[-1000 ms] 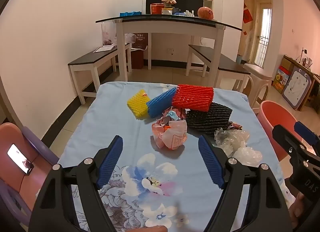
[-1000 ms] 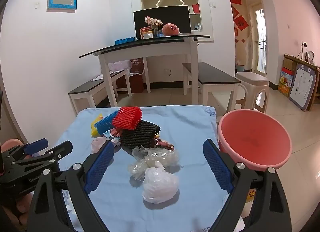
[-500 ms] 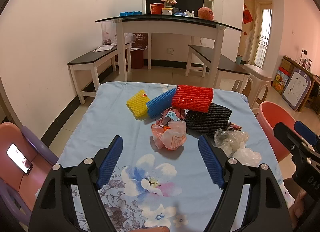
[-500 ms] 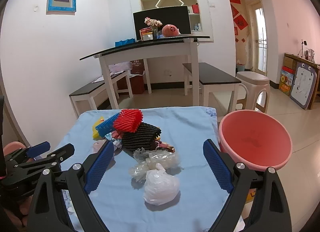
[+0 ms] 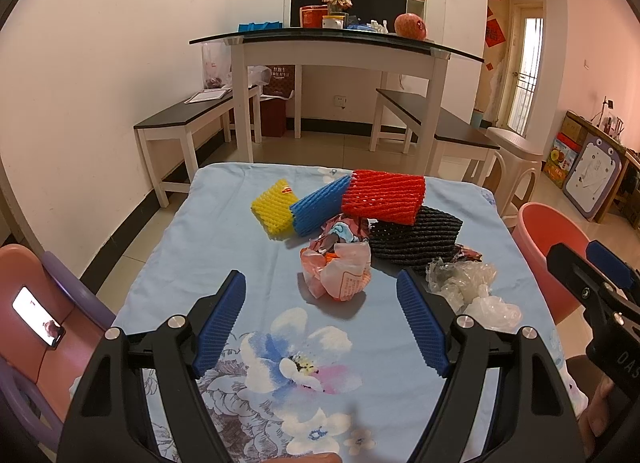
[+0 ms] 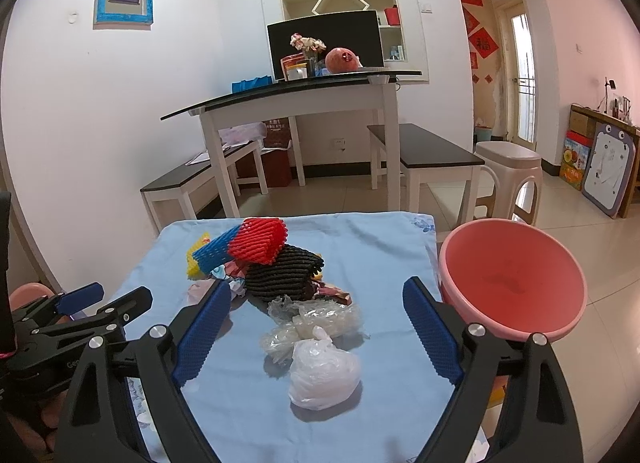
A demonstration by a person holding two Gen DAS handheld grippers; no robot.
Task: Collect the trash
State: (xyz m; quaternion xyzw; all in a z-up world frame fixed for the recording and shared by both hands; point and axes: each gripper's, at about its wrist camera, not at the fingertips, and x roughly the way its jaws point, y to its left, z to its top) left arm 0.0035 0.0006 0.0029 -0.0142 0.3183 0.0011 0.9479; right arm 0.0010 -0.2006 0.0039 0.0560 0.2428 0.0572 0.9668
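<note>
Trash lies on a blue floral tablecloth point(image 5: 224, 247): yellow point(image 5: 274, 211), blue point(image 5: 320, 205), red point(image 5: 382, 197) and black point(image 5: 414, 239) foam nets, a crumpled pink wrapper point(image 5: 340, 275), clear plastic point(image 5: 456, 283) and a white plastic bag point(image 6: 324, 373). A pink basin point(image 6: 516, 283) stands at the table's right edge. My left gripper point(image 5: 320, 319) is open and empty, just short of the pink wrapper. My right gripper point(image 6: 316, 331) is open and empty, straddling the white bag and clear plastic point(image 6: 316, 315).
A pink and purple chair with a phone point(image 5: 38, 315) stands left of the table. Beyond are a white dining table point(image 5: 336, 51), two benches point(image 5: 192, 115) and a plastic stool point(image 6: 508, 171).
Both grippers have crept slightly forward and lower toward the trash. Nothing was picked up or moved.
</note>
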